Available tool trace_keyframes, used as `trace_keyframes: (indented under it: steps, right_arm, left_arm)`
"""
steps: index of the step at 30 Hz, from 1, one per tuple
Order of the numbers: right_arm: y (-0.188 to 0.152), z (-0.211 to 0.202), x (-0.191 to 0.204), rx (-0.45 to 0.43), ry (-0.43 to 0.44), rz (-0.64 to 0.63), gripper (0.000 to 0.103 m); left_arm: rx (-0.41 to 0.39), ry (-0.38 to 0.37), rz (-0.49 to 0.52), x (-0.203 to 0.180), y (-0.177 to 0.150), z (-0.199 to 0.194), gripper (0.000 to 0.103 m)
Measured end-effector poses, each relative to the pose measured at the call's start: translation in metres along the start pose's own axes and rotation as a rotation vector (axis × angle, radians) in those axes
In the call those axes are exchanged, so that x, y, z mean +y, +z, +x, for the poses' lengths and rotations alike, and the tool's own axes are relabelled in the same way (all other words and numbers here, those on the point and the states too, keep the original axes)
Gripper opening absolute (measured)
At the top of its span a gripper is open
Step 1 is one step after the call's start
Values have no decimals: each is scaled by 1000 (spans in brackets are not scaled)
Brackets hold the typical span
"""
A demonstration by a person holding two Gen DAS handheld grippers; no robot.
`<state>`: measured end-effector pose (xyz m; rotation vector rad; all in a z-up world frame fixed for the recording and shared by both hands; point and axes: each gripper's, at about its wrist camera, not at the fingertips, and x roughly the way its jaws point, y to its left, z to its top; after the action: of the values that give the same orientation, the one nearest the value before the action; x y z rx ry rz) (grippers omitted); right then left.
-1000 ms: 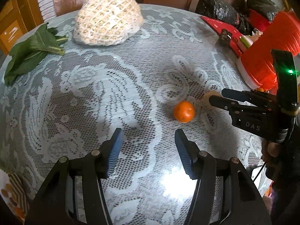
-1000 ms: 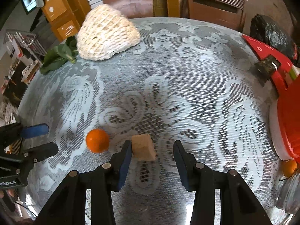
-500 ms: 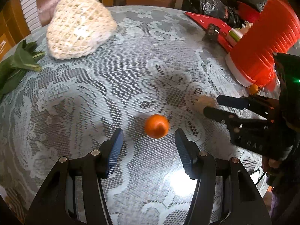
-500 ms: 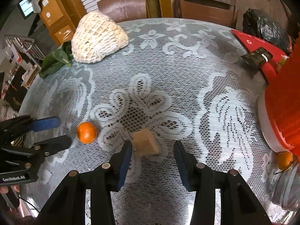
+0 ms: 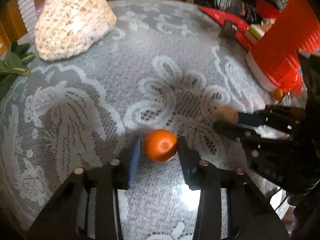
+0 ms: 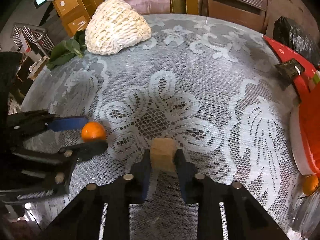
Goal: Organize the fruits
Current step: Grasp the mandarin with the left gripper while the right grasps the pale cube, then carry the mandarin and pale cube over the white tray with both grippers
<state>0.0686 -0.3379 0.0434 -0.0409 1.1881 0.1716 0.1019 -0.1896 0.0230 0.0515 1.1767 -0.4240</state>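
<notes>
An orange (image 5: 160, 145) lies on the lace-covered round table (image 5: 100, 100). My left gripper (image 5: 160, 142) points steeply down over it with its jaws closing, and both pads touch the orange's sides. In the right wrist view the orange (image 6: 93, 133) sits between that gripper's blue and black fingers (image 6: 68, 123). My right gripper (image 6: 163, 153) is shut on a tan cube-shaped piece (image 6: 163, 156) that rests on the cloth. The left wrist view shows this tan piece (image 5: 225, 114) at the tips of the right gripper (image 5: 227, 120).
A white foam-net bundle (image 6: 117, 26) and green leaves (image 6: 64, 52) lie at the far left. A red bucket (image 5: 280, 50) lies on its side at the right with a small orange (image 6: 310, 184) by its rim. Red packaging (image 6: 288, 56), black bags and chairs line the far edge.
The left gripper moved toward the orange, which now sits between its narrowed jaws. The right gripper's jaws closed onto the tan piece; that hand stayed in place.
</notes>
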Motion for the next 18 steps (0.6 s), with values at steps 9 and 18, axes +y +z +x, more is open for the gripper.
trace_keyframes:
  steps: [9,18]
  right_arm:
    - [-9,-11,13,-5,98,33,20]
    - [-12,-15,74,11,167,-42,20]
  left_arm:
    - [-17,44,13,17,-17,-24,31]
    - [-45,112,-62,67,-51,-67,31]
